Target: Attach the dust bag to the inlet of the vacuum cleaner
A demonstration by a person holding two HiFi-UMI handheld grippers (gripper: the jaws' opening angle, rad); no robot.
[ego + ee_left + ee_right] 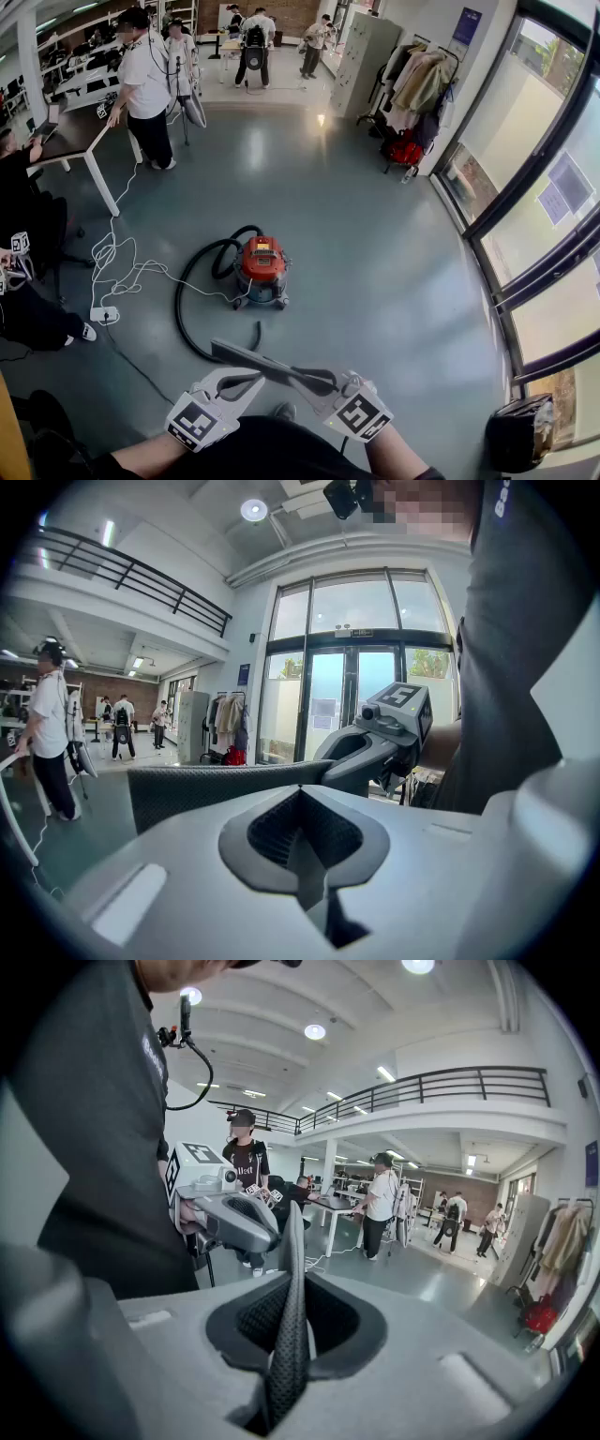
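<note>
Left claw [253,381] | right claw [300,384] | both clenched on dust bag [267,362] | vacuum cleaner [262,267] beyond

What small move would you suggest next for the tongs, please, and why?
Probably step toward the vacuum cleaner, lowering the dust bag: the left tongs and right tongs are shut on its two ends, yet the vacuum stands well ahead on the floor.

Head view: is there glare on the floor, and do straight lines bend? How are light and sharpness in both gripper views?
Head view: one glare patch on the floor; window frames bow outward. Left gripper view: glass doors are bright, corners black. Right gripper view: lamps flare slightly; the bag in the jaws looks sharp.
</note>
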